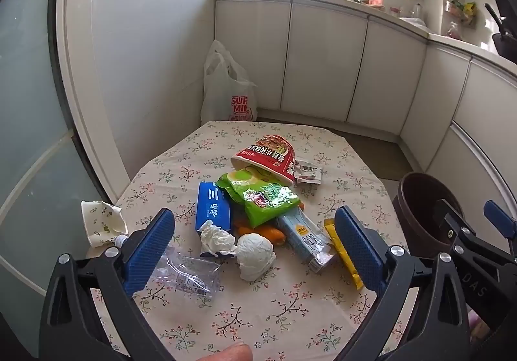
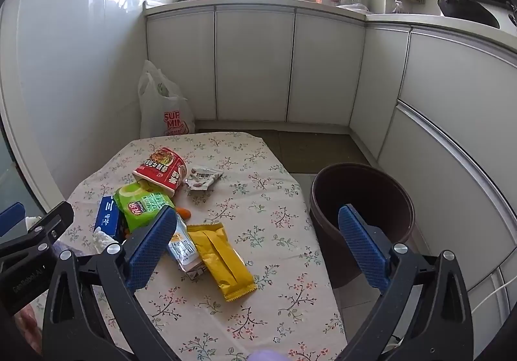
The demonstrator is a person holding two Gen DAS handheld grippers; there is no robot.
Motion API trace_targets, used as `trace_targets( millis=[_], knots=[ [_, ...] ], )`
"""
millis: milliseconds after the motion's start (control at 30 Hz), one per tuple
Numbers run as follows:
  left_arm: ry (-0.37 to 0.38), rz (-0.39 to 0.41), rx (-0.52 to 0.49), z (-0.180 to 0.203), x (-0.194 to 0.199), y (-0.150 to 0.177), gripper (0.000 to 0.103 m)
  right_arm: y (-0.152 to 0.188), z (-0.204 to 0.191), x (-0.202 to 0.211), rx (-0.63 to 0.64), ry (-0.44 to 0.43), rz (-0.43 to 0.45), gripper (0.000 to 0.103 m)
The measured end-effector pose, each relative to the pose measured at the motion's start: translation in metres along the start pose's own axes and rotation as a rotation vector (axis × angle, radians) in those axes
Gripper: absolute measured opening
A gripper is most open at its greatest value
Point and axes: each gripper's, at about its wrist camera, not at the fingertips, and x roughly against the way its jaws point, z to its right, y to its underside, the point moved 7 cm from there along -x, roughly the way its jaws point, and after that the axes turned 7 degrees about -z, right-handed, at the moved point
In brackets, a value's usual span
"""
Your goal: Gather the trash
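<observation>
Floral cloth covers the table (image 1: pixel 290 306), and the trash lies heaped at the centre of the left wrist frame. A red noodle cup (image 1: pixel 268 157) lies tipped on its side at the top of the heap, with a small torn wrapper (image 1: pixel 308 172) just to its right. Below the cup a green snack bag (image 1: pixel 265 199) overlaps a blue box (image 1: pixel 213 210). Two crumpled white tissues (image 1: pixel 255 254) sit in front of these, beside a pale blue pouch (image 1: pixel 303 238) and a yellow sachet (image 1: pixel 344 254). A clear plastic wrapper (image 1: pixel 187 273) lies at lower left, and a crushed paper cup (image 1: pixel 101 223) rests at the table's left edge.

Both tools hover above the cloth. The left gripper (image 1: pixel 255 244) is spread wide with nothing between its blue pads. The right gripper (image 2: pixel 258 244) is likewise spread wide and empty. A dark brown bin (image 2: pixel 362 199) stands on the floor beside the table, at centre right of the right wrist frame. A white shopping bag (image 2: pixel 164 109) sits on the floor beyond the table's far edge.
</observation>
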Motion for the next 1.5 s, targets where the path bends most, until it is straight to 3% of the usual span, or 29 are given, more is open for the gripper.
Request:
trace_targets(
  millis=[1133, 1500],
  knots=[
    [0.005, -0.046, 0.024, 0.001, -0.006, 0.007, 0.096, 0.007, 0.0, -0.006, 0.003, -0.002, -0.011, 0.096],
    [0.015, -0.051, 0.04, 0.0, -0.008, 0.007, 0.096, 0.01, 0.0, -0.008, 0.033, 0.018, -0.075, 0.096]
  ],
)
